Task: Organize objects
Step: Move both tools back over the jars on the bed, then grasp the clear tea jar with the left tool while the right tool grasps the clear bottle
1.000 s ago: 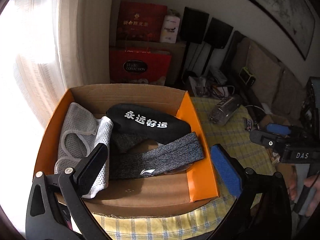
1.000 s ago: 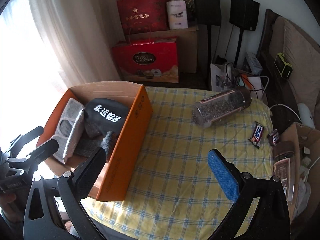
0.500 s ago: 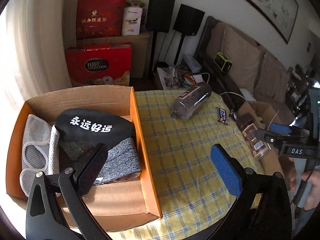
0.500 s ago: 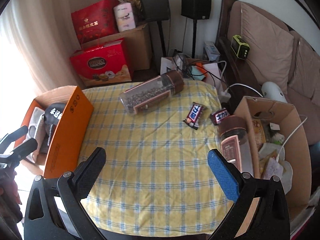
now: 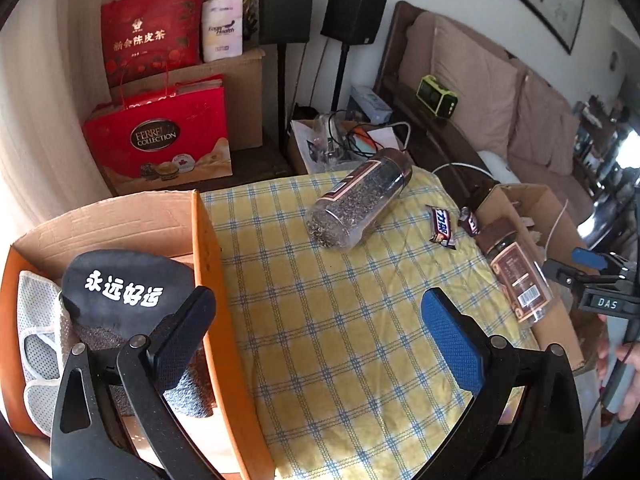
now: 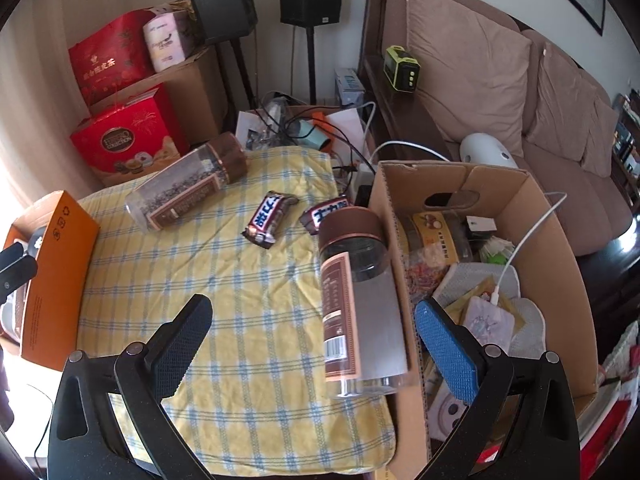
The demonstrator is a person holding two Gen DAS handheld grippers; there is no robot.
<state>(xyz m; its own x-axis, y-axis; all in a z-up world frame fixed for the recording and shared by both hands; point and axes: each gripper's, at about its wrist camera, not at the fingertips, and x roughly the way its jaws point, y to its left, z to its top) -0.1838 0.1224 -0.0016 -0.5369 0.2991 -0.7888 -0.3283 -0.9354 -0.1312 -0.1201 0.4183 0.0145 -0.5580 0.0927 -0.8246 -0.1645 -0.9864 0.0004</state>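
Jars on the yellow checked cloth [image 6: 248, 280]: one jar [image 6: 188, 190] lies on its side near the far edge, a second jar [image 6: 356, 300] lies against the cardboard box [image 6: 536, 208]. Two candy bars [image 6: 268, 218] lie between them. Left gripper [image 5: 316, 332] spread wide, empty, beside the orange box [image 5: 212, 256] holding a black cap [image 5: 120, 284]. Right gripper [image 6: 312, 338] spread wide, empty, above the cloth.

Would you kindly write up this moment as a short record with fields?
surface: yellow checked cloth
left gripper: open, empty
right gripper: open, empty
jars: filled jar and near jar, both on their sides
candy bars: two, and, between the jars
orange box: holds black cap and fabric items
cardboard box: right of cloth, cluttered
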